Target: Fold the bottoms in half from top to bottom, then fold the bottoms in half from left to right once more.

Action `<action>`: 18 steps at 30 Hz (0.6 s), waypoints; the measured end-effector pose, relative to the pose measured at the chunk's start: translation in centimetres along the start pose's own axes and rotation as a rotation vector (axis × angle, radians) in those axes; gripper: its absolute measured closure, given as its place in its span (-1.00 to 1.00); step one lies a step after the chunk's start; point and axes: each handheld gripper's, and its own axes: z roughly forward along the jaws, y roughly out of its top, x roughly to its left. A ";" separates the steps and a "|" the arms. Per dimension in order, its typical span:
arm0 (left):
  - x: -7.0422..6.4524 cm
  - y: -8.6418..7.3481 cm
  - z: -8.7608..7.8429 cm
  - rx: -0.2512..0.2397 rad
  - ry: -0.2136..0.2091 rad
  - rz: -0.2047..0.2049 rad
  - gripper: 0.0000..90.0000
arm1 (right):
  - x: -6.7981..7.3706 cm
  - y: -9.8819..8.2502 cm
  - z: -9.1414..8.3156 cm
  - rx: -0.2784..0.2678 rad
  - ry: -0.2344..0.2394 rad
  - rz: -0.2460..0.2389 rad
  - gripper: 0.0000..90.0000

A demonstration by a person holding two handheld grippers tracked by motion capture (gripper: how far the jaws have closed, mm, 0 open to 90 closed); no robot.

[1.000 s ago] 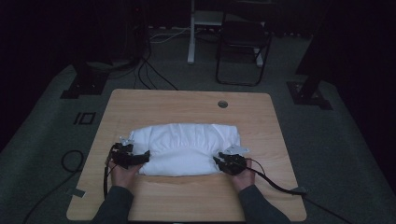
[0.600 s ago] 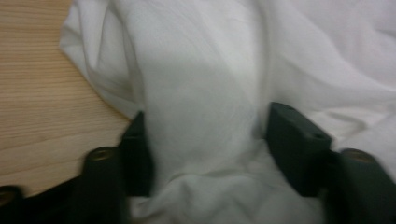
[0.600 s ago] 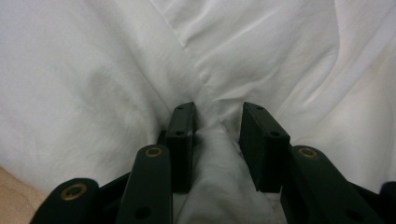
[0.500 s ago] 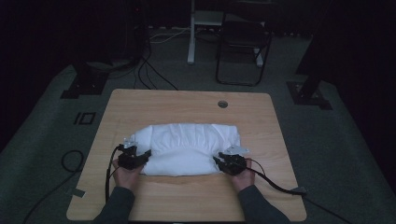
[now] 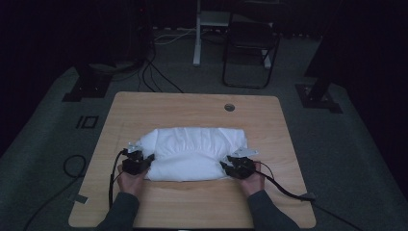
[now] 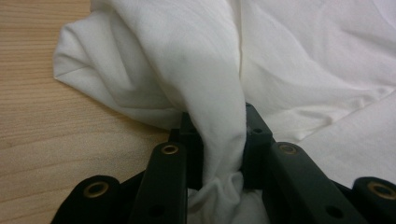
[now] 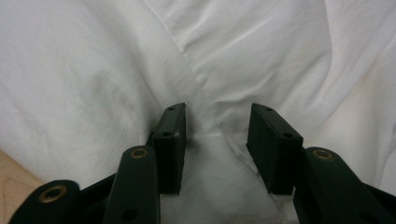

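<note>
A white cloth [image 5: 192,151] lies bunched in a wide bundle on the wooden table [image 5: 192,106]. My left gripper [image 5: 138,162] is at the bundle's left end. In the left gripper view its jaws have just been closing, and the left gripper [image 6: 218,119] now pinches a thick fold of the cloth [image 6: 187,56]. My right gripper [image 5: 237,167] is at the right end. In the right gripper view its jaws have just been opening. The right gripper [image 7: 218,112] stands apart with the cloth [image 7: 116,60] lying loose between the pads.
A round cable hole [image 5: 229,107] sits near the table's far edge. The right gripper's cable [image 5: 284,190] trails over the front right of the table. A dark chair [image 5: 250,43], stand bases and floor cables [image 5: 72,166] lie around the table.
The left gripper's jaws have closed onto the cloth's left end. Both hands have stayed where they were, and the bundle keeps its shape.
</note>
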 end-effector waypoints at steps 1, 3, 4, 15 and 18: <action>0.0 0.0 0.0 0.000 -0.001 0.000 0.69 | 0.0 -0.1 0.1 0.002 0.001 0.001 0.25; 0.0 0.0 0.0 -0.001 -0.001 -0.001 0.69 | 0.0 -0.1 0.1 0.002 0.003 0.001 0.25; 0.0 0.0 0.0 -0.001 -0.002 -0.002 0.69 | 0.0 -0.1 0.1 0.002 0.003 0.001 0.25; 0.6 0.4 -0.9 -0.036 -0.033 -0.033 0.72 | 0.0 0.0 -0.2 0.004 -0.004 -0.001 0.20; 0.6 0.6 -1.6 -0.057 -0.037 -0.033 0.73 | 0.1 0.8 -1.1 -0.037 -0.019 0.000 0.16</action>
